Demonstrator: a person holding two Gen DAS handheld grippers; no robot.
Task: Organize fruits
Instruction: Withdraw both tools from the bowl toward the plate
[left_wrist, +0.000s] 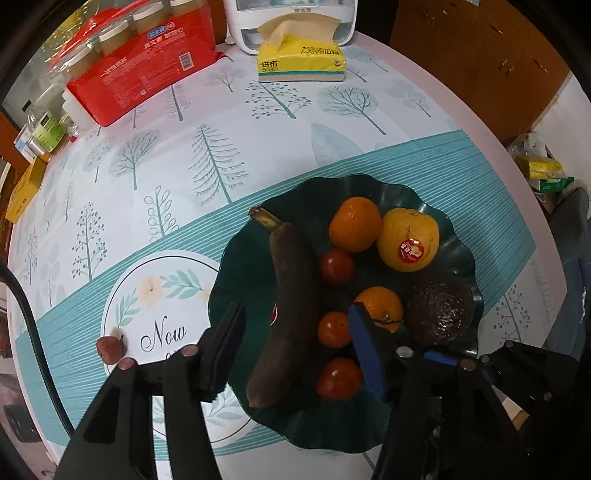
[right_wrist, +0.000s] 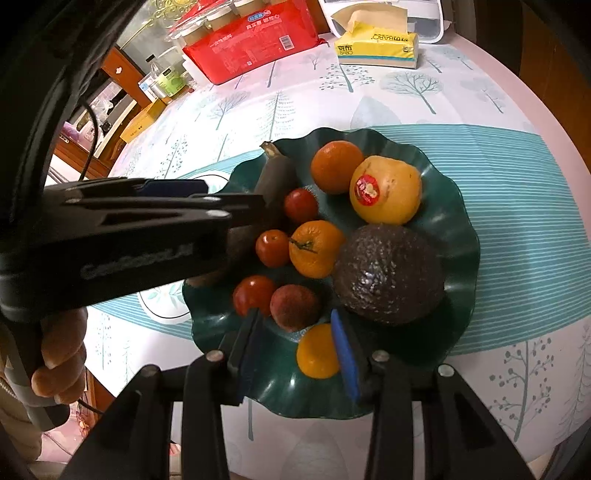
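Note:
A dark green wavy plate (left_wrist: 369, 192) (right_wrist: 454, 206) holds a blackened banana (left_wrist: 291, 295), two mandarins (left_wrist: 354, 223) (left_wrist: 380, 306), a yellow fruit with a red sticker (left_wrist: 408, 240), an avocado (left_wrist: 441, 310) and three cherry tomatoes (left_wrist: 337, 266). My left gripper (left_wrist: 295, 310) is open and straddles the banana without pressing on it. My right gripper (right_wrist: 294, 314) is open over the plate's near side. A reddish round fruit (right_wrist: 295, 306) and a small orange fruit (right_wrist: 316, 354) lie between its pads. Another small reddish fruit (left_wrist: 109, 349) lies on the tablecloth, left of the plate.
At the back of the table are a red package (left_wrist: 147, 62), a yellow tissue box (left_wrist: 301, 59) and a white appliance (left_wrist: 291, 18). Jars and a yellow box (left_wrist: 24, 192) crowd the left edge. A hand (right_wrist: 61, 354) holds the left gripper's handle.

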